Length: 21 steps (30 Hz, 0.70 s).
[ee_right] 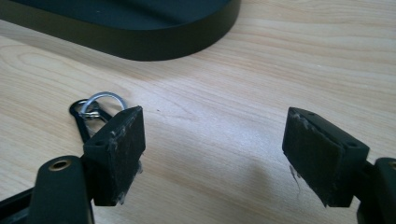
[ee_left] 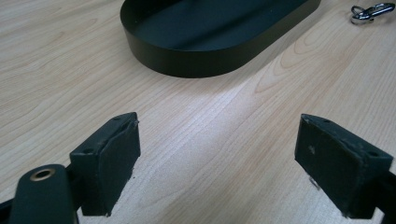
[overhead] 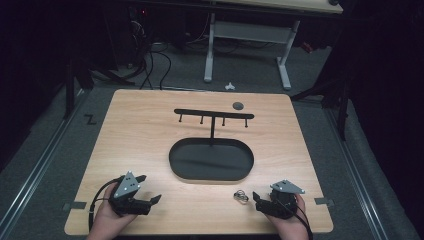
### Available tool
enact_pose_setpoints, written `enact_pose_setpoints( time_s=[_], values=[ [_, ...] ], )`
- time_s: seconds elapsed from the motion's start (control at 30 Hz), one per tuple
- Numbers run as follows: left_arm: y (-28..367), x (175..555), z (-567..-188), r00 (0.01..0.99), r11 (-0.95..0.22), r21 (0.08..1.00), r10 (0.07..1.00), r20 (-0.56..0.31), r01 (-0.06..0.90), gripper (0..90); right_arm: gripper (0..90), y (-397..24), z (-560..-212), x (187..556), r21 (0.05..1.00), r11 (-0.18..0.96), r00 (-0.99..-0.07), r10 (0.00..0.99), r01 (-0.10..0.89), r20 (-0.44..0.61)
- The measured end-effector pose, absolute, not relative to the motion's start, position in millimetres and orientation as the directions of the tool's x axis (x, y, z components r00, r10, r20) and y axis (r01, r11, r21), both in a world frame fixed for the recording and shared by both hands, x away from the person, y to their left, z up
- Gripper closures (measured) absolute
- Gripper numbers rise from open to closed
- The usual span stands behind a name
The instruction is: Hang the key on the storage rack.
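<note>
A wooden counter (overhead: 140, 135) was seen from above, filling the middle of the high view. A black oval tray (overhead: 211, 160) sat in the middle of the frame, and a black T-shaped rack with small pegs (overhead: 213, 115) stood just above it in the picture, at the tray's far edge. A small dark round disc (overhead: 238, 105) lay near the rack, toward the upper right of the counter. The left gripper (overhead: 146, 190) was held by a hand (overhead: 106, 216) at the lower left of the frame, and its jaws were wide apart with nothing between them. In the left gripper view, the same gripper (ee_left: 217, 163) was seen low over bare wood, with the tray (ee_left: 196, 56) at the top and a small metal key ring (ee_left: 371, 11) in the upper right corner. The right gripper (overhead: 258, 199) was held by the other hand (overhead: 294, 224) at the lower right of the high view, and its jaws were also wide apart and empty. The key ring (overhead: 240, 195) lay on the counter just beside the right gripper, below the tray's lower right edge. In the right gripper view, the ring (ee_right: 100, 106) was seen at the left, partly hidden behind the left jaw of the gripper (ee_right: 212, 156).
</note>
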<state>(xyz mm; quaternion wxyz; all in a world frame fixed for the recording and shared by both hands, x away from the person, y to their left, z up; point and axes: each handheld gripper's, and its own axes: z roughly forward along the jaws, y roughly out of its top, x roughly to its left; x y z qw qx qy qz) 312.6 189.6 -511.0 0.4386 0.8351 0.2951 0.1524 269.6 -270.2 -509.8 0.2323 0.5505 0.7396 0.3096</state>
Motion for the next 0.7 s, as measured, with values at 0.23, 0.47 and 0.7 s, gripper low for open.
enact_pose_setpoints(
  time_s=[0.23, 0.47, 0.7],
  values=[
    [190.1, 311.4, -510.8, 0.782, -0.439, 0.824, 0.623, -0.007, 0.357, 14.7, 21.1, -266.7, -500.2, 276.6, 0.682, 0.229, -0.307, 0.952, 0.694, -0.007],
    [189.6, 311.6, -511.7, 0.782, -0.439, 0.822, 0.623, -0.013, 0.363, 14.7, 22.1, -267.8, -494.7, 280.2, 0.628, 0.260, -0.317, 0.948, 0.734, -0.022],
    [188.2, 311.3, -512.1, 0.784, -0.444, 0.820, 0.621, -0.007, 0.360, 14.7, 26.1, -274.1, -492.1, 277.7, 0.593, 0.263, -0.332, 0.943, 0.761, 0.008]
  ],
)
